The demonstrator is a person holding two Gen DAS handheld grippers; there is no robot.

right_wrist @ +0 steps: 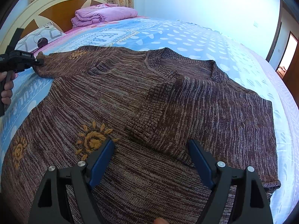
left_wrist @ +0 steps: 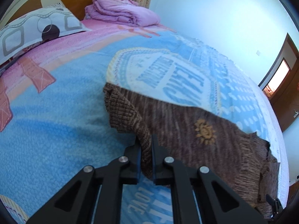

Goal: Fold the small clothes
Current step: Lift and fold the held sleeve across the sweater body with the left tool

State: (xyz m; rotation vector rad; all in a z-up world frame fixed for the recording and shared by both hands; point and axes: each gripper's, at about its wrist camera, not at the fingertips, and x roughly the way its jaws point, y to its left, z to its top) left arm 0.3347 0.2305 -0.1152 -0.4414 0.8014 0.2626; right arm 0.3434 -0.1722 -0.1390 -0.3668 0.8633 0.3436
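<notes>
Between our left gripper's [left_wrist: 145,150] pads we pinch the brown knit sweater's [right_wrist: 142,100] sleeve cuff [left_wrist: 130,117]; we should lift it clear and carry it flat across the body, which lies beneath our spread, empty right gripper [right_wrist: 151,155].

Two close wrist views angled down, both over the sweater [right_wrist: 149,97].
</notes>
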